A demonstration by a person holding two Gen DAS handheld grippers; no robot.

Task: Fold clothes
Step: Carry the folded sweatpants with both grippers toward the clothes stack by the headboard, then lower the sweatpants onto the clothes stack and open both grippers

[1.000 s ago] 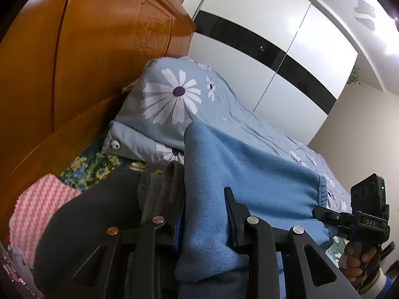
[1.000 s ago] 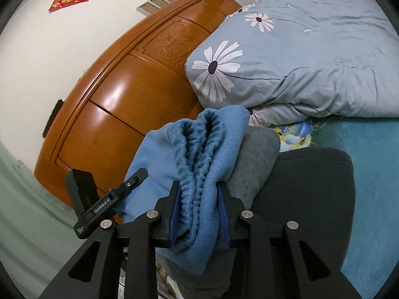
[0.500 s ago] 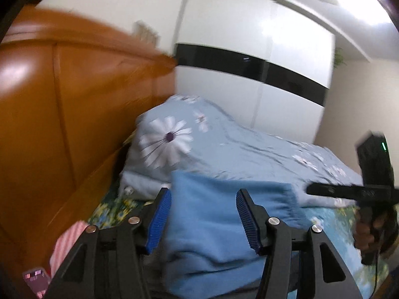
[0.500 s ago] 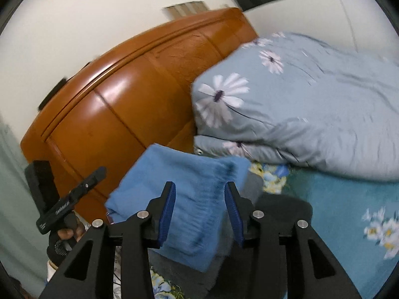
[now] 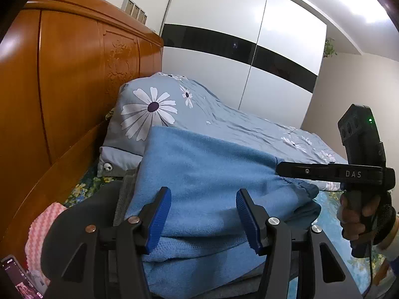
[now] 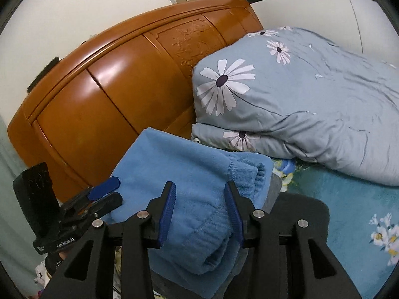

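Since a second ago both my claws have let go of the blue fleece garment [image 5: 214,174]: each was pinched on a bunched fold then, and now the jaws have opened and drawn back off it, and the cloth lies flat. My left claw [image 5: 203,214] stands fairly wide, its blue pads [image 5: 159,214] apart with the fleece showing between them and no pad pressing on it. My right claw [image 6: 200,206] stands narrower but also parted, its pads on either side of the garment's ribbed cuff [image 6: 247,174] without squeezing it. The folded garment rests on top of a stack, with a grey layer [image 6: 273,191] and a dark garment [image 5: 82,214] beneath it, on the bed. In the left view my right hand [image 5: 359,214] grips its handle at the garment's right edge; in the right view my left claw's body [image 6: 82,206] sits just beside the garment's left edge. A pink zigzag cloth [image 5: 43,226] lies left of the stack, near the wooden headboard [image 5: 62,87], which closes off that side. Behind the stack, close to its far edge, is the daisy-print duvet [image 6: 286,99]. To the right the teal flowered sheet [image 6: 361,211] lies open. Farthest back stands the white wardrobe [image 5: 237,49] with its black band.
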